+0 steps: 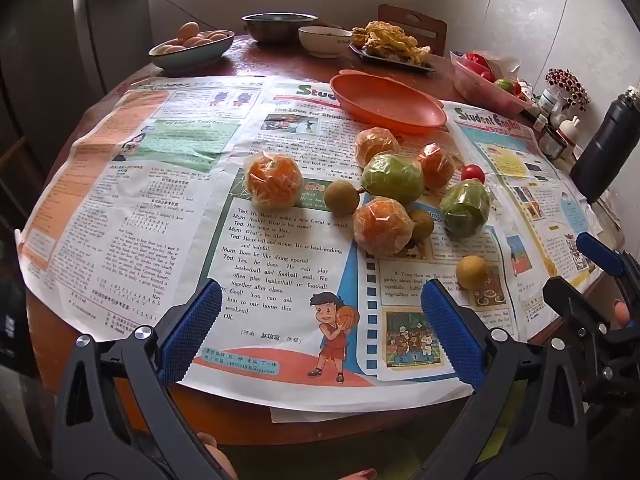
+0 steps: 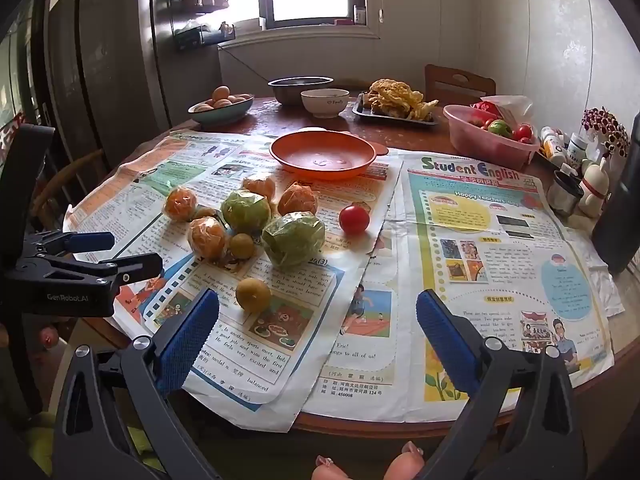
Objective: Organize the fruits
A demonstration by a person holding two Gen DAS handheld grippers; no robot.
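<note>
Orange plastic, shallow and oval, forms the dish (image 2: 322, 156) that stands on the newspaper-covered round wooden tabletop (image 2: 404, 136) behind the fruit; it holds nothing, and it is judged to be the likely collection point.

Fruit position: all loose fruit lies on the newspaper sheets (image 2: 480, 240), in front of the dish and apart from it.
- Four film-wrapped oranges (image 1: 273, 179) sit in the cluster.
- Two film-wrapped green fruits (image 2: 293, 237) sit among the oranges.
- Three small round brown fruits are present; one small yellow-brown fruit (image 2: 253, 294) lies alone, nearest the right gripper.
- One small red tomato (image 2: 354, 219) lies just beside the cluster, on its right in the right wrist view.

Gripper state:
- Left gripper (image 1: 322, 334): blue-padded fingers spread wide apart, holding nothing, above the near edge of the tabletop.
- Right gripper (image 2: 318, 336): blue-padded fingers spread wide apart, holding nothing, with the lone yellow-brown fruit just ahead of its left finger.

Progress assessment: no fruit has been placed in the dish and none is held, so the task appears to be at its start. Every piece remains to be picked up and sorted. A pink plastic basin (image 2: 490, 136) at the far right already contains other produce.
</note>
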